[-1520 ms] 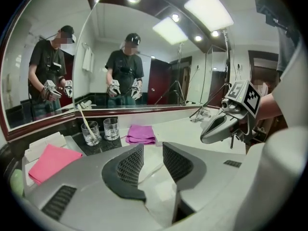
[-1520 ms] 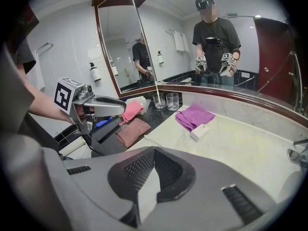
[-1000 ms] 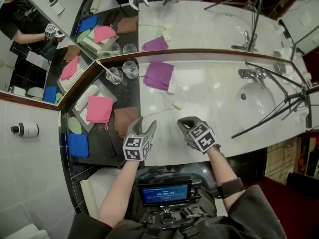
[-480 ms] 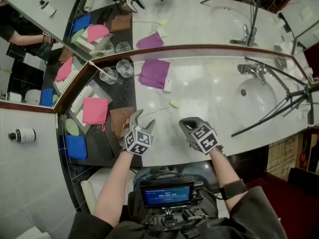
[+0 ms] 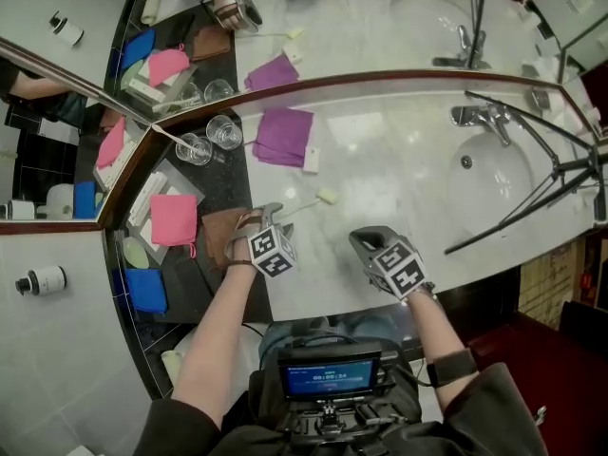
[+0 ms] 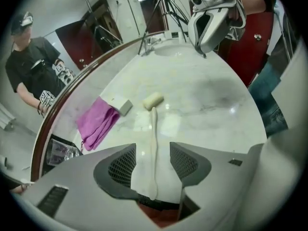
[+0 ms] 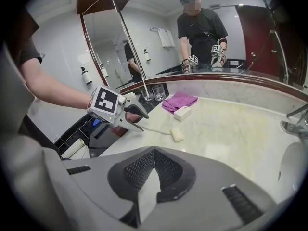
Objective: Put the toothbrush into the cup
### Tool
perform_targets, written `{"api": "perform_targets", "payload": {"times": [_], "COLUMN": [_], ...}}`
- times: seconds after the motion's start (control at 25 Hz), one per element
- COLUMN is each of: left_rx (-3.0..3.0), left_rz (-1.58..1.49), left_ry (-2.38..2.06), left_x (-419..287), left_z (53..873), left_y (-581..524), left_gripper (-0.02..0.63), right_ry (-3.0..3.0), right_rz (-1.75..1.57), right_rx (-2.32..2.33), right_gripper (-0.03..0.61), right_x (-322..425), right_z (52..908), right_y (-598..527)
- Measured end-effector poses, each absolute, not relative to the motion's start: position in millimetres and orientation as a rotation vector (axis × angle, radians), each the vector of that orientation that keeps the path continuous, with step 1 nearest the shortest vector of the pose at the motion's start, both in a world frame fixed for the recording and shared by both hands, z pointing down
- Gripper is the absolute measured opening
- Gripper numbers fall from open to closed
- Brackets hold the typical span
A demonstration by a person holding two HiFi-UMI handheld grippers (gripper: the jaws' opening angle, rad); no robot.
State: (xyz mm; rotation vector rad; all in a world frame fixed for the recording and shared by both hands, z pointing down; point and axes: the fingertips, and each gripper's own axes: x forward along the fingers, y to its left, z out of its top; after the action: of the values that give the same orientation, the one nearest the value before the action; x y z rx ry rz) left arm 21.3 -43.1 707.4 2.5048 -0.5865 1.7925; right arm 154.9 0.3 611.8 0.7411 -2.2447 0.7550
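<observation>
Not much print we can read. The cubes on the left tongs (image 6: 153, 158) and right tongs (image 7: 154, 163) carry black-and-white square marker patterns only. The chest screen (image 5: 330, 380) is blue with one line of pale digits, too small for us to read. The bottle (image 5: 38, 280) on the tile wall has a dark band, print illegible.

Toothbrush (image 6: 154, 134): cream-white, with a thin plain handle that bows slightly. The head end is a chunky rounded cream block, and we can't make out bristles. It lies flat on the white marble tabletop (image 5: 399, 188), near the front edge, close to the seam with the dark section. The head points away from us toward the purple cloth (image 5: 282, 136) but stays apart from it. A small white block (image 5: 311, 160) sits at that cloth's edge.

Left tongs: pointing steeply down, low over the handle's near end. The jaws are apart and have just been closing. The handle runs down the middle between them with a gap on each side, pads not on it.

Right tongs: jaws together, nothing in them. They sit over the tabletop's front edge, right of the toothbrush and clear of it.

A clear glass cup (image 5: 225, 131) stands on the dark section at the mirror corner, well apart from the toothbrush. A second cup (image 5: 195, 147) just beside it has a thin white stick standing in it. Also on the dark section are a pink cloth (image 5: 173, 219), a brown cloth (image 5: 218, 236) just beside the left tongs, and a blue cloth (image 5: 147, 288). The sink (image 5: 494, 174) and tap (image 5: 470, 117) are far right.
</observation>
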Motion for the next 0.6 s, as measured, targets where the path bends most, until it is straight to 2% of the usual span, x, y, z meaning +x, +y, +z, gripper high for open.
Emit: {"api": "perform_targets", "payload": {"times": [0.36,0.52,0.6], "left_rx": [2.378,2.386,2.387], "left_rz": [1.900,1.928,1.960], "left_ry": [-0.404,-0.346,-0.367], "left_x": [13.3,16.3,15.1], "left_z": [743.8,745.5,746.6], "left_y": [-45.2,-34.6,-33.6], "left_gripper": [0.149,0.049,0.046], "right_ry": [-2.218,-2.220,-2.225], "right_rz": [0.803,0.809,0.810], "right_rx": [0.776,0.775,0.768], "right_gripper": [0.006,0.006,0.006], "right_x": [176.1,176.4,173.2], "right_z": [623.8,625.4,624.7], "right_y": [4.9,3.9,4.2]}}
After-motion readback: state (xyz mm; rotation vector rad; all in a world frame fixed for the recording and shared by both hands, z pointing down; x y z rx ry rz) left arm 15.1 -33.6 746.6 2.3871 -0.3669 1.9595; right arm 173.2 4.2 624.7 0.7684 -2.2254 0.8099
